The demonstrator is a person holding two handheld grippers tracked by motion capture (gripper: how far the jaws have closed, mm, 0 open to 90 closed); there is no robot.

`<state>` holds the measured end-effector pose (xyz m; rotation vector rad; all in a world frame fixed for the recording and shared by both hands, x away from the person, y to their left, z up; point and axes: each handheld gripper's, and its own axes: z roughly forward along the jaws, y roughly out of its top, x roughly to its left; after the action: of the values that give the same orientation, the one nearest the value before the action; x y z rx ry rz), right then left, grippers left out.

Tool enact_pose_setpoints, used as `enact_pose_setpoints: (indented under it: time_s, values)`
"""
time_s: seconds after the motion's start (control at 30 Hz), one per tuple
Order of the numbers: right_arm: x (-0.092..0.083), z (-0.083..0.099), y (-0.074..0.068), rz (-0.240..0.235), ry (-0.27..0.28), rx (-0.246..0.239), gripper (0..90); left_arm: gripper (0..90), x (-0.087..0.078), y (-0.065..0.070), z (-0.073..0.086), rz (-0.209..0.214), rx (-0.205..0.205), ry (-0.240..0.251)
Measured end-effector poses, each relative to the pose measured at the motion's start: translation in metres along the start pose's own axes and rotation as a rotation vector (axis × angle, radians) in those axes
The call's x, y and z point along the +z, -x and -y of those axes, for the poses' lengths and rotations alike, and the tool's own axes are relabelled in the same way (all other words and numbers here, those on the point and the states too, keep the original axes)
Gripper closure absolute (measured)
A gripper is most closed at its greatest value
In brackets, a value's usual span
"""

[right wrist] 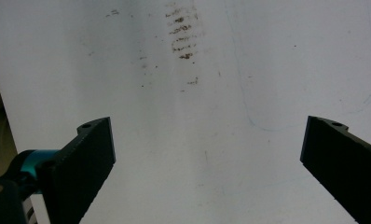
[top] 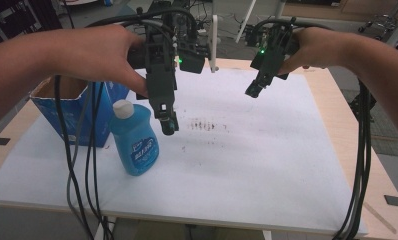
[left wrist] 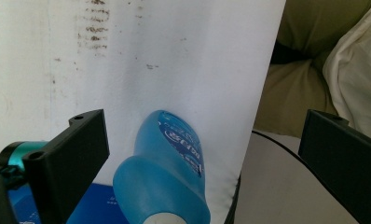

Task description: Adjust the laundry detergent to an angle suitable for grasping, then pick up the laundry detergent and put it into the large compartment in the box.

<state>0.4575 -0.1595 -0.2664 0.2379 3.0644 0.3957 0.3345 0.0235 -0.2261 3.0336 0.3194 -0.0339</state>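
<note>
1 blue bottle (top: 135, 141) with a white cap stands upright on the white table cover (top: 267, 165), just beside 1 blue cardboard box (top: 72, 107) at its left. 2 hand-held grippers hang above the cover. The left gripper (top: 169, 124) hovers just right of the bottle's cap, jaws spread wide with the bottle below and between them, untouched. The right gripper (top: 253, 90) hangs well apart, jaws wide, nothing between them. 1 patch of brown stains (top: 203, 125) marks the cover.

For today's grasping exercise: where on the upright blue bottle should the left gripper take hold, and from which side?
Judging by shape, grip the blue bottle at its narrow neck under the white cap, coming from above. The left gripper hangs open just beside it.
</note>
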Motion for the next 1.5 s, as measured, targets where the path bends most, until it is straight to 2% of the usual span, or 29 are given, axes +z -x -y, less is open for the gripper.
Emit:
enact_pose_setpoints:
  time_s: [0.27, 0.4, 0.43, 0.67, 0.73, 1.03, 1.23, 1.37, 1.5]
  values:
    - [-0.002, 0.002, -0.001, 0.004, 0.0, 0.005, 2.1, 1.7, -0.002, 0.0, 0.002, -0.003, -0.021, 0.003]
    - [-0.004, 0.002, -0.002, 0.0, 0.01, -0.015, 2.1, 1.7, -0.002, 0.0, 0.002, -0.005, -0.029, 0.01]
    - [-0.004, 0.002, -0.003, -0.002, 0.008, -0.003, 2.1, 1.7, -0.002, 0.0, 0.002, -0.004, -0.027, 0.006]
    - [-0.007, 0.003, -0.008, 0.007, 0.004, -0.003, 2.1, 1.7, -0.005, 0.004, 0.002, -0.015, -0.028, 0.01]
    - [-0.007, 0.003, -0.009, 0.008, 0.005, -0.018, 2.1, 1.7, -0.005, 0.005, 0.003, -0.023, -0.034, 0.004]
    - [-0.01, 0.004, -0.011, 0.015, 0.007, -0.008, 2.1, 1.7, -0.007, 0.006, 0.0, -0.035, -0.049, -0.007]
    - [-0.01, 0.006, -0.01, 0.02, 0.011, -0.008, 2.1, 1.7, -0.007, 0.006, -0.001, -0.048, -0.081, -0.017]
    - [-0.008, 0.008, -0.008, 0.023, 0.016, -0.006, 2.1, 1.7, -0.006, 0.005, -0.002, -0.052, -0.147, -0.011]
    - [-0.005, 0.012, -0.008, 0.026, 0.013, -0.006, 2.1, 1.7, -0.006, 0.006, -0.001, -0.075, -0.203, 0.004]
